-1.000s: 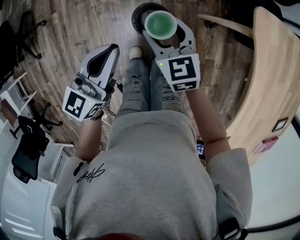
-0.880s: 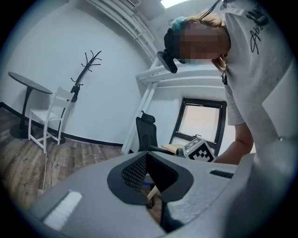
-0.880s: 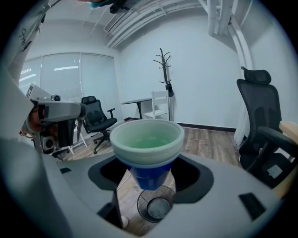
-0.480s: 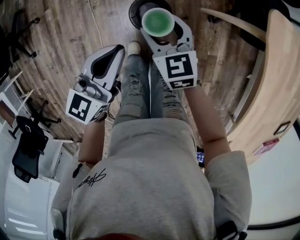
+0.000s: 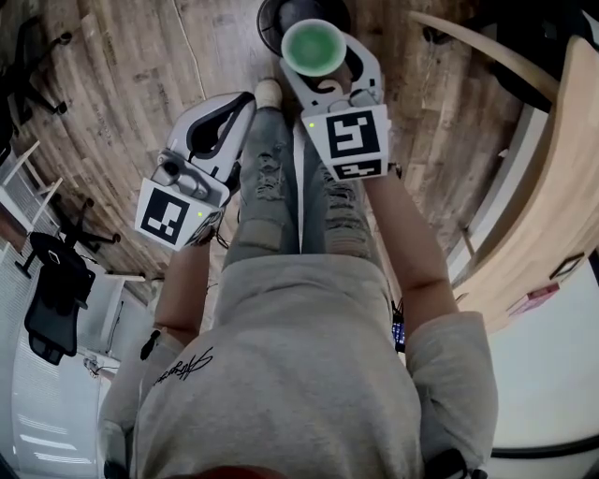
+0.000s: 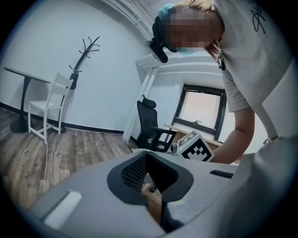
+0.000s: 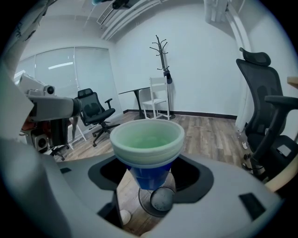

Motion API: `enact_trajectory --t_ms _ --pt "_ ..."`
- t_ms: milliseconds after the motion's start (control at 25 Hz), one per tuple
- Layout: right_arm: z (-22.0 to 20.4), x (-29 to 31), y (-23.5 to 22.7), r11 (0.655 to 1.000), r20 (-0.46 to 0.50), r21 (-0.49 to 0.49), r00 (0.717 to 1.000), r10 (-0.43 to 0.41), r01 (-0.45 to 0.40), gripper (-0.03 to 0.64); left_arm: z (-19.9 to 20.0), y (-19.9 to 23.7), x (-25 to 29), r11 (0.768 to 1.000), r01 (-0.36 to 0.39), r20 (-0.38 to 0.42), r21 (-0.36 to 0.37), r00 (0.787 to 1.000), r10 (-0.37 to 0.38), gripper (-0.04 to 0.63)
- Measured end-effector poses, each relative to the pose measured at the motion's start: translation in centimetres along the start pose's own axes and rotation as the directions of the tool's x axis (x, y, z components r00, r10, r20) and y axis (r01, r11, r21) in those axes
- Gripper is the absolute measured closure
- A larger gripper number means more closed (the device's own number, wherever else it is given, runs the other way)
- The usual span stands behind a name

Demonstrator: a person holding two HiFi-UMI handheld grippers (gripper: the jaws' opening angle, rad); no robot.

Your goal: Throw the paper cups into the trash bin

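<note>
A stack of nested paper cups (image 5: 314, 45), pale green inside a blue one (image 7: 148, 145), stands upright between the jaws of my right gripper (image 5: 324, 62), which is shut on the blue cup's lower part. Directly below the cups sits the round dark trash bin (image 5: 284, 13) on the wooden floor; it shows through the jaw gap in the right gripper view (image 7: 156, 199). My left gripper (image 5: 232, 105) is held to the left of the person's legs, shut with nothing in it; in the left gripper view its black pads (image 6: 139, 172) meet.
A curved wooden table (image 5: 562, 178) runs along the right. Black office chairs stand at the left (image 5: 54, 299) and close on the right (image 7: 265, 111). Farther off are a coat rack (image 7: 161, 51) and a white chair (image 7: 156, 103). The person's shoe (image 5: 270, 92) is near the bin.
The right gripper with the cups has edged slightly farther out over the bin. The left gripper has drifted a little to the right and stays shut.
</note>
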State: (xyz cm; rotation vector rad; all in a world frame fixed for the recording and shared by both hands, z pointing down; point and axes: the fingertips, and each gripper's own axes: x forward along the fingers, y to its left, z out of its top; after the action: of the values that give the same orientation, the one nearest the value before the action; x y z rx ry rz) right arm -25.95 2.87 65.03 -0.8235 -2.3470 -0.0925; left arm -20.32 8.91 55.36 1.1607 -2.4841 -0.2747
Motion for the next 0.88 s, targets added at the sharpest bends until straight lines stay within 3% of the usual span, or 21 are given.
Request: enact_trajectory --t_ms 600,880 --pt "-5.9 5.0 -1.5 1.0 -0.059 0.015 0.998 -0.022 0.023 0.327 -4.2 1.4 1.7 0.999 0.024 -0.05 -0.029 0.998 -0.026 0.592" --pt "-9.3 7.1 -2.1 0.999 -0.115 0.037 0.993 -0.02 0.024 0.328 -5.1 1.8 2.2 0.998 0.022 -0.03 -0.055 0.999 -0.024 0.592"
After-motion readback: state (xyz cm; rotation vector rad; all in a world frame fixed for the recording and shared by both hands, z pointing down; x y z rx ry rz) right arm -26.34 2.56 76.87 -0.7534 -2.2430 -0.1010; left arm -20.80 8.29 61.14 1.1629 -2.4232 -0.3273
